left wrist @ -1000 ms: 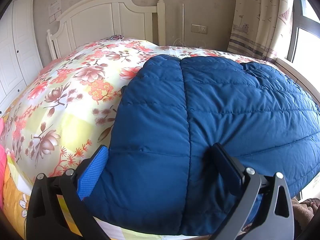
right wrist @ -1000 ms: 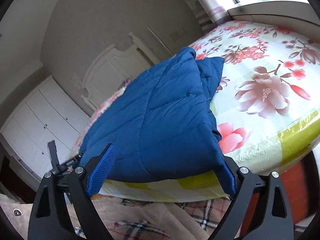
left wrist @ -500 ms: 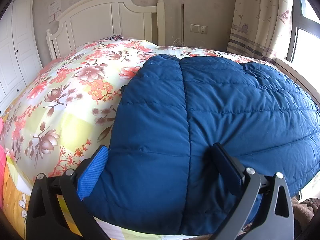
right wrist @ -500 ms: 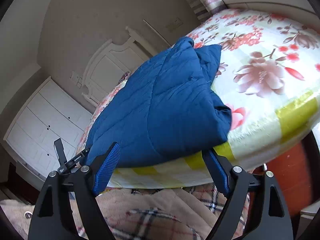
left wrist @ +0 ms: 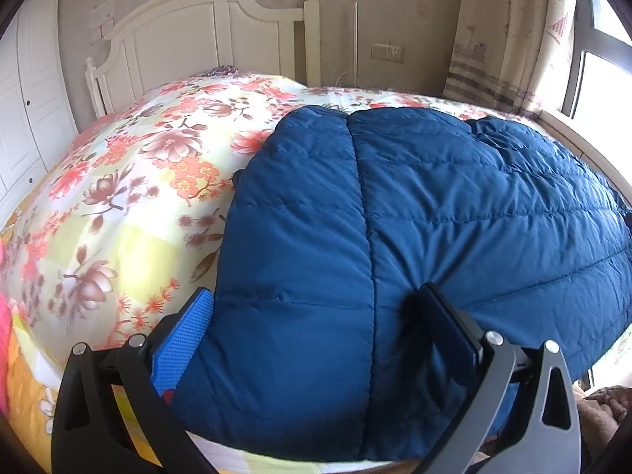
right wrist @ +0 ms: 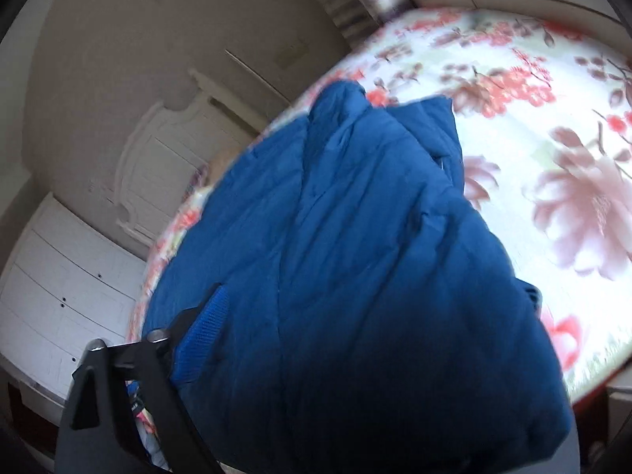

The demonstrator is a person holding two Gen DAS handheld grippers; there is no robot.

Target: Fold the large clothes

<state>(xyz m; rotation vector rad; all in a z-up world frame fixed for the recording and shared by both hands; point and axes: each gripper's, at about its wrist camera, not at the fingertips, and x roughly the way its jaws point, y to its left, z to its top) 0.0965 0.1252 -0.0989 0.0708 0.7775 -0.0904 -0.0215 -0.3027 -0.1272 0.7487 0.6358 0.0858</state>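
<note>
A large blue quilted down jacket (left wrist: 395,217) lies folded on a bed with a floral cover (left wrist: 130,197). My left gripper (left wrist: 312,316) stands wide open at the jacket's near edge, its fingers resting on the fabric at either side. In the right wrist view the jacket (right wrist: 355,256) fills the middle and covers my right gripper (right wrist: 335,355). Only its left finger (right wrist: 201,328) shows, pressed into the cloth; the right finger is hidden under the fabric.
A white headboard (left wrist: 197,31) stands at the bed's far end. White wardrobe doors (left wrist: 27,98) are on the left, and a curtain (left wrist: 505,31) and window on the right. A beige plaid blanket (left wrist: 600,414) lies at the near right corner.
The right gripper has pushed forward and up onto the jacket's near right corner, which now bulges over its fingers. The left gripper has not moved.
</note>
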